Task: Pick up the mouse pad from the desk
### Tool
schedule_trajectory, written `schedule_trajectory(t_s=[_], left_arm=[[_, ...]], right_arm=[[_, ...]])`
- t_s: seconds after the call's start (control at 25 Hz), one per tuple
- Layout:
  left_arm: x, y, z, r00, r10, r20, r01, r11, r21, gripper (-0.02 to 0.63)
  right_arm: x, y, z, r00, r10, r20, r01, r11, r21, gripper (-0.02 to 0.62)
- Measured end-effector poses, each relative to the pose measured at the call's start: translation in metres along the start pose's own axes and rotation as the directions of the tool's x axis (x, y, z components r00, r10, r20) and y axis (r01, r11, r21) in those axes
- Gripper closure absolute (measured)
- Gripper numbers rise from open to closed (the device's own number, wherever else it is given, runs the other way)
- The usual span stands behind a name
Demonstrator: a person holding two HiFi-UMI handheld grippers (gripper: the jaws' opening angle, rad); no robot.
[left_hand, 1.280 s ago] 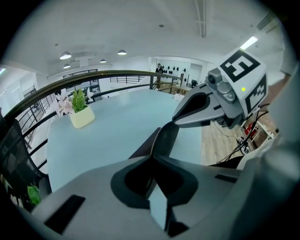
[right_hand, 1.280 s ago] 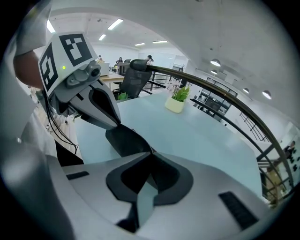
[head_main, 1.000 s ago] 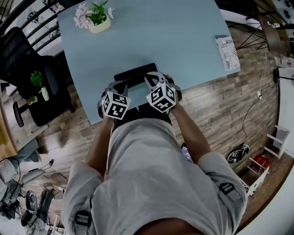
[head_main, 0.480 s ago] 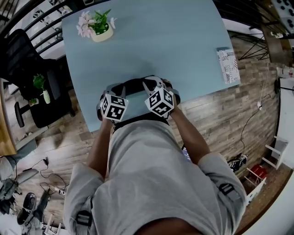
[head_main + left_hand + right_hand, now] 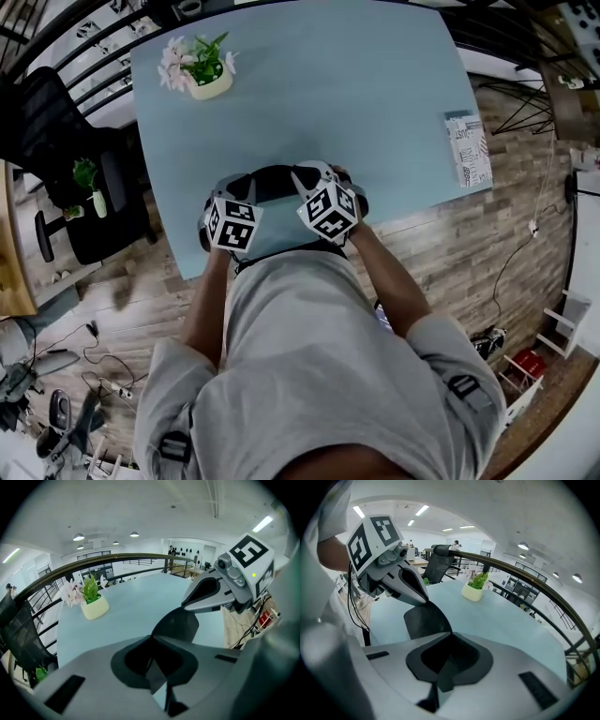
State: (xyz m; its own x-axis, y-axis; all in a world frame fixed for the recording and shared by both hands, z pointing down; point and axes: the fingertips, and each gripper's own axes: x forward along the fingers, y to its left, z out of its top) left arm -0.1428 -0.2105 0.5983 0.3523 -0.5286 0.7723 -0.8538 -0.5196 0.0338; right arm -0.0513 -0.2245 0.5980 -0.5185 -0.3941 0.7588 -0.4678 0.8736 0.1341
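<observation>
The black mouse pad (image 5: pixel 275 180) hangs bowed between my two grippers, over the near edge of the pale blue desk (image 5: pixel 328 84). My left gripper (image 5: pixel 241 186) is shut on its left end and my right gripper (image 5: pixel 307 174) on its right end. In the left gripper view the pad (image 5: pixel 177 624) runs from my left gripper's shut jaws (image 5: pixel 152 637) to the right gripper (image 5: pixel 224 592). In the right gripper view the pad (image 5: pixel 423 620) sags from my right gripper's jaws (image 5: pixel 451 633) towards the left gripper (image 5: pixel 396 582).
A cream pot with pink flowers (image 5: pixel 201 64) stands at the desk's far left corner. It also shows as the flower pot (image 5: pixel 92 603) and the flower pot (image 5: pixel 475 590) in the gripper views. A printed booklet (image 5: pixel 469 150) lies at the right edge. A black chair (image 5: pixel 56 122) stands left of the desk.
The pad lay flat with a straight far edge a second ago; now it arches up between the grippers. Both hands kept their grip and shifted slightly together.
</observation>
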Motion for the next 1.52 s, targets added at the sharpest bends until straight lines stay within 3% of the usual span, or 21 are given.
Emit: schedule_trajectory(t_s=[0.72, 1.04, 1.52], left_arm=[[-0.006, 0.009, 0.046, 0.996, 0.028, 0.080, -0.024, 0.998, -0.049, 0.583], [-0.011, 0.009, 0.067, 0.992, 0.020, 0.122, -0.012, 0.998, -0.067, 0.583], [-0.019, 0.015, 0.086, 0.983, 0.025, 0.182, -0.008, 0.995, -0.098, 0.583]], right_arm=[[-0.004, -0.027, 0.033, 0.995, 0.024, 0.093, -0.028, 0.999, 0.036, 0.580], [-0.010, -0.035, 0.049, 0.990, 0.033, 0.138, -0.048, 0.993, 0.105, 0.580], [-0.024, -0.052, 0.069, 0.976, -0.029, 0.216, -0.023, 0.971, 0.237, 0.580]])
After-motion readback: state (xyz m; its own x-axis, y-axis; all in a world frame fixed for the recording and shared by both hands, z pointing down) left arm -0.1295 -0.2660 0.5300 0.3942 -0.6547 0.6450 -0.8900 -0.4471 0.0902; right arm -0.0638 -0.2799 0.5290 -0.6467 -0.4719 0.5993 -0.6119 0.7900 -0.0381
